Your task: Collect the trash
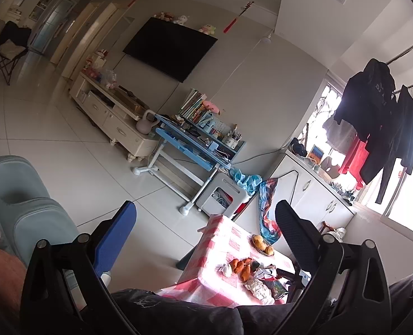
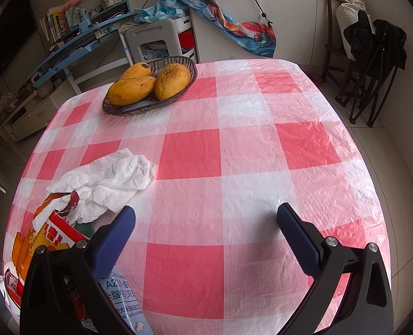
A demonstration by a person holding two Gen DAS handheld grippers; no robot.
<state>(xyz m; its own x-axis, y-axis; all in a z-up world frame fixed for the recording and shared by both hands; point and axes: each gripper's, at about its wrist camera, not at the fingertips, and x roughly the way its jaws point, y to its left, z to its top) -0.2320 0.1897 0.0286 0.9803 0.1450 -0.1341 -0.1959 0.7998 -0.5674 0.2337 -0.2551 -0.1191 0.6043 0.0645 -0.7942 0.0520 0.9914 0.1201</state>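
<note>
In the right wrist view my right gripper (image 2: 206, 217) is open and empty, low over the red-and-white checked table (image 2: 248, 150). A crumpled white tissue (image 2: 108, 178) lies just left of its left finger, with torn red and orange wrappers (image 2: 50, 231) and a blue-white carton (image 2: 122, 293) beside and under that finger. In the left wrist view my left gripper (image 1: 206, 220) is open and empty, held high and away from the table (image 1: 220, 237). Wrappers and tissue (image 1: 256, 276) lie at the table's near end. A dark bag-like sheet (image 1: 178, 312) fills the bottom edge.
A dark basket of mangoes (image 2: 147, 83) stands at the table's far left; it also shows in the left wrist view (image 1: 262, 244). A blue desk (image 1: 195, 145), grey stool (image 1: 223, 195), white cabinet (image 1: 312, 192), dark chairs (image 2: 368, 55) and a pale sofa (image 1: 24, 195) surround it.
</note>
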